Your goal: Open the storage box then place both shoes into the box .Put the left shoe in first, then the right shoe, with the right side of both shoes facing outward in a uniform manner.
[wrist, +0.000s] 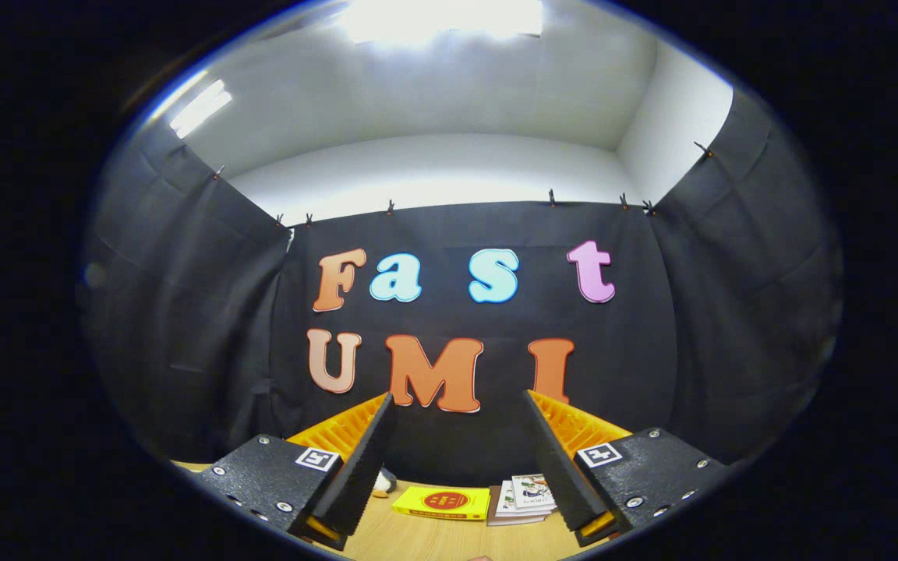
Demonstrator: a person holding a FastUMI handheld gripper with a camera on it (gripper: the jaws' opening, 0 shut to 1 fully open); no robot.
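Note:
My gripper (458, 405) is held up and level, looking at the booth's black back wall, with its two fingers (363, 460) wide apart and nothing between them. Just behind the left finger, on the wooden table (449, 538), a small pale rounded piece (383, 484) peeks out; I cannot tell what it is.
A yellow book (441, 502) with a red round mark lies on the table between the fingers, near the back wall. A small stack of white booklets (523, 499) lies right beside it. Black cloth walls close the booth at the back and on both sides.

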